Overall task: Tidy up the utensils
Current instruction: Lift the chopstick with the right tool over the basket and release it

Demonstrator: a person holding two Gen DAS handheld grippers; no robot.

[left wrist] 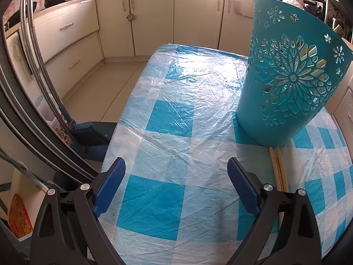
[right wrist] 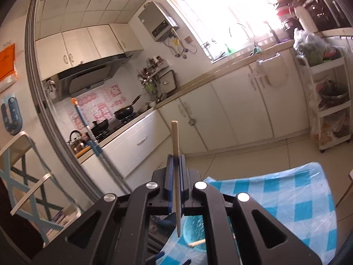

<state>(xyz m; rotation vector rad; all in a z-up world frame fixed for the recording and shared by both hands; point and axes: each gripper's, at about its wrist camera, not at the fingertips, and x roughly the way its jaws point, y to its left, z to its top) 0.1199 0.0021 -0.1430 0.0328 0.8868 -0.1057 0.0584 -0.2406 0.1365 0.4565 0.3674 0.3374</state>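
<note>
A teal cut-out basket stands on the blue-and-white checked table at the right. Two wooden chopsticks lie on the cloth just in front of it. My left gripper is open and empty, low over the table, left of the chopsticks. My right gripper is shut on a wooden chopstick, held high and nearly upright. Its lower tip hangs above the teal basket, seen from above below the gripper. Another chopstick end shows inside the basket.
Cream kitchen cabinets run behind the table. A blue dustpan and brush rest on the floor at the table's left edge. A white shelf cart stands at the right, a stove with black pans at the left.
</note>
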